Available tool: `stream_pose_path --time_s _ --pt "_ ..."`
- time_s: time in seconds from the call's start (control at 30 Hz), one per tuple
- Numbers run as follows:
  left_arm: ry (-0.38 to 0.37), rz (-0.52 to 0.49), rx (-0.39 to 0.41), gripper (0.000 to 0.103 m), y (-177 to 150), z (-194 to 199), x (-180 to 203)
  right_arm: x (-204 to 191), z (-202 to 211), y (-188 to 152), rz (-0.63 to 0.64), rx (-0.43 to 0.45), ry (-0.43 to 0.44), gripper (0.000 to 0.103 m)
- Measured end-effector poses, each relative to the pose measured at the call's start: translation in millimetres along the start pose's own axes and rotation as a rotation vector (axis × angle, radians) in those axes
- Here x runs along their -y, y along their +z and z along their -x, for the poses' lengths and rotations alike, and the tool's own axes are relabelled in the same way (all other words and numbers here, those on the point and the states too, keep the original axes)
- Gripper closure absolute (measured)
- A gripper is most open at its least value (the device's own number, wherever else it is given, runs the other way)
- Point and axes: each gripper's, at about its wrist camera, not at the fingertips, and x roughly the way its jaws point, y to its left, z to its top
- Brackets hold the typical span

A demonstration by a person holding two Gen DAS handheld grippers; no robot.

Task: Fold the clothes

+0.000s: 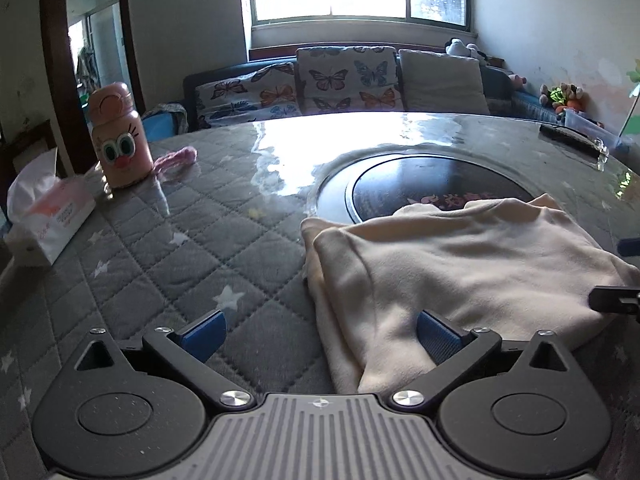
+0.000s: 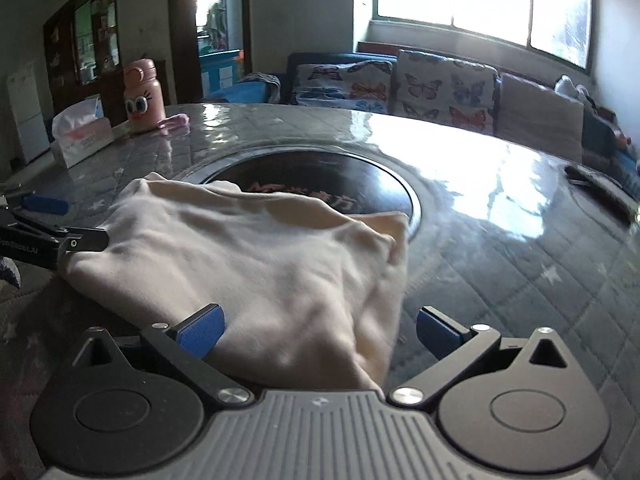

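At the far left of the left wrist view one tissue box (image 1: 48, 220) sits on the quilted table cover (image 1: 140, 240), with one pink cartoon-faced bottle (image 1: 119, 142) just to its right and a small pink cloth (image 1: 176, 159) lying beside the bottle. The left gripper (image 1: 320, 334) occupies the lower middle of the frame, low over the table and pointing across it; its two blue pads are spread wide and released, the left one over bare quilt and the right one resting against the near edge of the cream garment (image 1: 460, 264). That single garment lies folded at right of centre, its far edge overlapping the dark round inset (image 1: 420, 184) in the tabletop. At the far right edge a black fingertip of the other tool touches the cloth.

The right wrist view alone shows a glass-fronted cabinet (image 2: 86, 40) in the upper left. The left tool enters at mid left, touching the garment's corner. The right gripper (image 2: 320, 330) sits at lower centre, also released, with the garment's near right corner lying between its parted pads. Two butterfly-print cushions (image 2: 400, 84) and one plain cushion (image 2: 540, 116) line the sofa at upper right.
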Motion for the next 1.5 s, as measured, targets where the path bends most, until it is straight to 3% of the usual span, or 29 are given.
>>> stream_pose_path --time_s 0.3,0.73,0.9,1.1,1.27,1.5 --pt "0.006 -0.005 0.001 0.000 -1 2 2 24 9 -5 -0.035 0.024 -0.078 0.000" --pt "0.015 -0.006 0.001 0.000 3 5 3 42 8 -11 -0.093 0.002 -0.073 0.000" --pt "0.007 0.002 0.021 0.000 7 10 1 41 15 -3 -0.087 0.035 -0.068 0.000" --pt "0.029 0.002 0.006 0.000 9 0 0 39 -3 3 -0.090 0.014 -0.073 0.000" --pt "-0.002 0.023 -0.003 0.010 8 -2 -3 42 -3 4 -0.115 0.009 -0.046 0.002" --pt "-0.068 0.056 -0.013 0.036 14 -3 -4 42 -11 12 -0.135 -0.007 0.011 0.021"
